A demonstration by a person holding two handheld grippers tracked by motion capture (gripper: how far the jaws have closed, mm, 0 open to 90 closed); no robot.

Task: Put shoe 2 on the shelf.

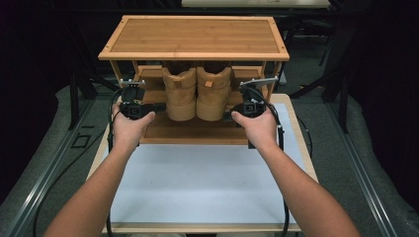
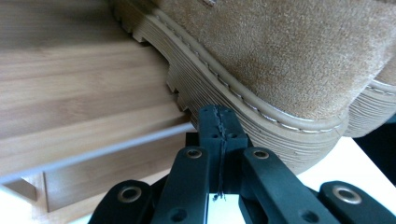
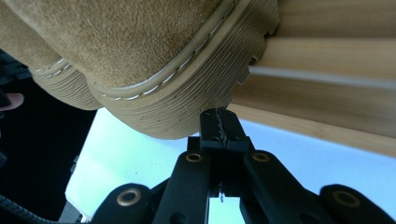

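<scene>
Suede boots [image 1: 197, 94] point toes toward the person; both grippers' fingers [image 2: 219, 128] pressed together.

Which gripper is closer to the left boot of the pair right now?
Left. The left gripper, fingers shut, sits at the outer side of the left boot, by its sole. The right gripper is at the far side of the right boot.

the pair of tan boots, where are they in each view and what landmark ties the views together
High view: pair of tan boots centre, on the lower shelf of the wooden rack.
Left gripper view: upper right, ribbed sole above the shut jaws.
Right gripper view: upper left, sole above the shut jaws.
Shared landmark: the rack's wooden slats.
</scene>
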